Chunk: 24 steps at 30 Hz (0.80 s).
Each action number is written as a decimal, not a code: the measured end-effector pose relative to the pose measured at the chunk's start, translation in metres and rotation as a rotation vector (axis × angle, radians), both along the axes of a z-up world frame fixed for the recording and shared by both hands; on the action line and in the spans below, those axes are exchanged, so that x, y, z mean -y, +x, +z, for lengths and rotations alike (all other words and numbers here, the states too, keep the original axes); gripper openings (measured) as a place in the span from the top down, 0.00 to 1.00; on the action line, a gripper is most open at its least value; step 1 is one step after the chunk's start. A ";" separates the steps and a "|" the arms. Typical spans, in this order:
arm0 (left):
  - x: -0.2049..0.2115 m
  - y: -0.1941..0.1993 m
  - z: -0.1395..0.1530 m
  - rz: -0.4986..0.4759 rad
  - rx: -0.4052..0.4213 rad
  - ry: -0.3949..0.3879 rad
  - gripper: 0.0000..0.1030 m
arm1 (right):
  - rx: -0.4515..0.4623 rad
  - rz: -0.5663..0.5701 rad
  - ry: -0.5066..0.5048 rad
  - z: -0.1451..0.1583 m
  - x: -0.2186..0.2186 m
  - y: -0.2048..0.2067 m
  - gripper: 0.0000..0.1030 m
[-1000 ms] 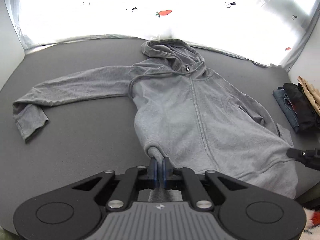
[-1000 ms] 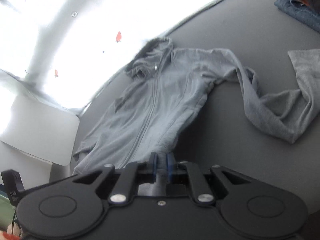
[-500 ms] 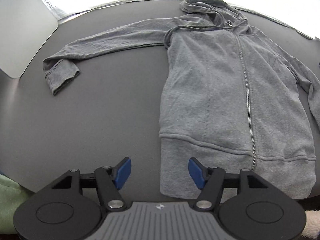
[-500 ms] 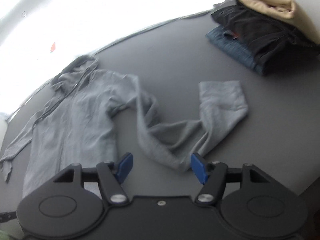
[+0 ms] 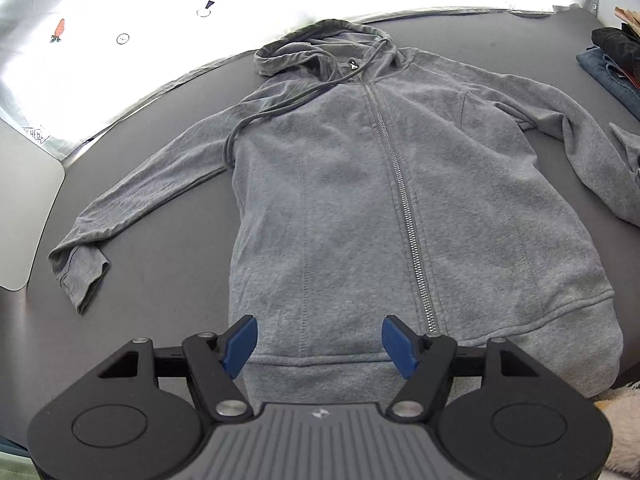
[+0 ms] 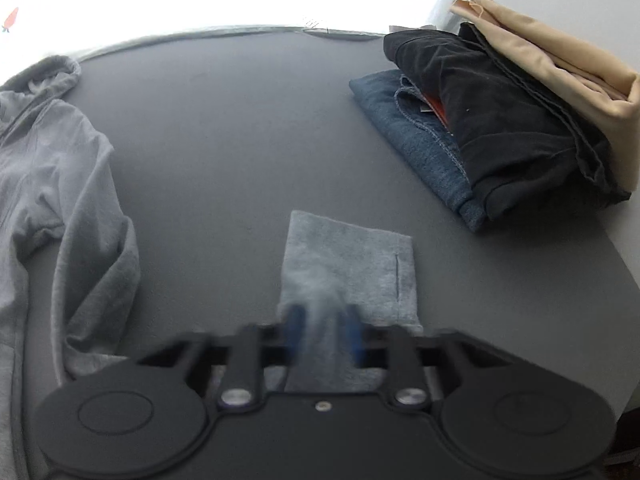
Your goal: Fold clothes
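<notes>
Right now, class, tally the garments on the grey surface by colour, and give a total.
Grey: 1, the zip hoodie
Blue: 1, the folded denim
Black: 1, the folded black garment
Beige: 1, the folded beige garment
Total: 4

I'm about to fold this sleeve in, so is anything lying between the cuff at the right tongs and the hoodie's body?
Nothing visible. Only bare table lies between the sleeve cuff and the hoodie body. The stack of folded clothes sits on the opposite side, clear of that path.
</notes>
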<state>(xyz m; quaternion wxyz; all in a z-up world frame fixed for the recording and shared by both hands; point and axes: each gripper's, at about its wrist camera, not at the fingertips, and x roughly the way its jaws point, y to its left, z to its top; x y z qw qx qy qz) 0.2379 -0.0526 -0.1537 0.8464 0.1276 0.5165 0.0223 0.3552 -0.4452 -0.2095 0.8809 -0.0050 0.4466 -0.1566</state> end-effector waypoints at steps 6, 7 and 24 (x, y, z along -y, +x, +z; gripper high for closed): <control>0.004 0.008 -0.004 0.019 -0.012 0.019 0.32 | 0.176 -0.149 -0.054 0.072 0.032 -0.023 0.98; 0.004 0.010 -0.005 0.022 -0.016 0.020 0.32 | 0.187 -0.181 -0.093 0.085 0.038 -0.026 0.98; 0.012 0.028 -0.011 -0.004 -0.040 0.062 0.29 | 0.204 -0.478 0.147 0.072 0.141 -0.058 0.56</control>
